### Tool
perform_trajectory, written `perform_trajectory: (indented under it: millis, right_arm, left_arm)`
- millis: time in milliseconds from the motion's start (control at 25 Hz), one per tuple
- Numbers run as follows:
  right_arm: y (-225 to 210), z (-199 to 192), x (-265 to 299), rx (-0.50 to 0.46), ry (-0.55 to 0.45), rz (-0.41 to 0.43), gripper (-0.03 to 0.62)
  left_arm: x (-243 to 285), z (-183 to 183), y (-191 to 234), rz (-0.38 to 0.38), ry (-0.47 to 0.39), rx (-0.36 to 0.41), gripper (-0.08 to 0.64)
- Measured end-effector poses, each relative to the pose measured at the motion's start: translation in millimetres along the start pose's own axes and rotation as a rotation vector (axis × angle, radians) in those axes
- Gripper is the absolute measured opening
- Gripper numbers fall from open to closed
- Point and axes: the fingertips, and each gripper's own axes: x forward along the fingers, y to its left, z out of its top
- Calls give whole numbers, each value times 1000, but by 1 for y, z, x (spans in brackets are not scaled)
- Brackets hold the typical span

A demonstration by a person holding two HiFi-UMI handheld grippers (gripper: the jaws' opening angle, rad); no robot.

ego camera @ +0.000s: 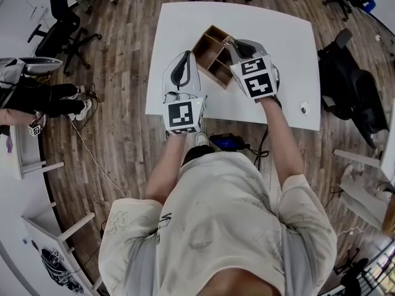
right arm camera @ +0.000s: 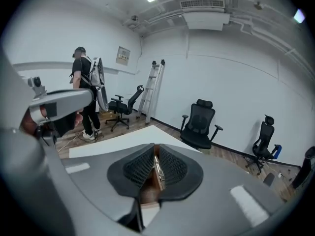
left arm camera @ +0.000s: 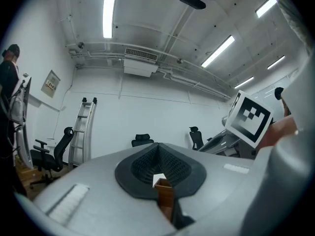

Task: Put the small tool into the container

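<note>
Right tongs (right arm camera: 154,175), pinching the small tool (right arm camera: 158,166) above the container (ego camera: 208,53) nearer the bench's (ego camera: 284,36) left edge, risk dropping it outside if released off-centre; left tongs (left arm camera: 158,173) are pressed together.

No legible text anywhere.
The wall sign (left arm camera: 50,84) was too small and blurred to read its print.

The small tool (right arm camera: 158,174) is largely hidden between the right gripper's (right arm camera: 154,149) jaws, its kind untellable; the wooden container (ego camera: 203,37) is partly covered by that gripper.
</note>
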Motion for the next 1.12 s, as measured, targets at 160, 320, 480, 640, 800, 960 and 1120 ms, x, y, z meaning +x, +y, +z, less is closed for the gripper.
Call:
perform_trajectory:
  millis: [160, 320, 480, 640, 800, 960, 1120]
  right_arm:
    - [-2, 12, -24, 13, -102, -51, 31]
    - [-10, 25, -43, 58, -181, -84, 26]
    - [-15, 38, -71, 88, -284, -101, 18]
    - [-20, 48, -98, 135, -381, -118, 11]
    - [-16, 56, -123, 132, -480, -128, 8]
    - [-13, 60, -139, 138, -586, -147, 6]
    - [-14, 58, -154, 135, -661, -175, 8]
  left_arm:
    - [-3, 0, -3, -7, -3, 1, 0]
    - [1, 0, -3, -7, -6, 7, 0]
    - [0, 2, -12, -14, -5, 1, 0]
    - [-2, 2, -21, -23, 11, -16, 0]
    - [-7, 11, -24, -19, -1, -33, 0]
    - [-11, 14, -28, -32, -9, -37, 0]
    - [-16, 15, -31, -30, -13, -35, 0]
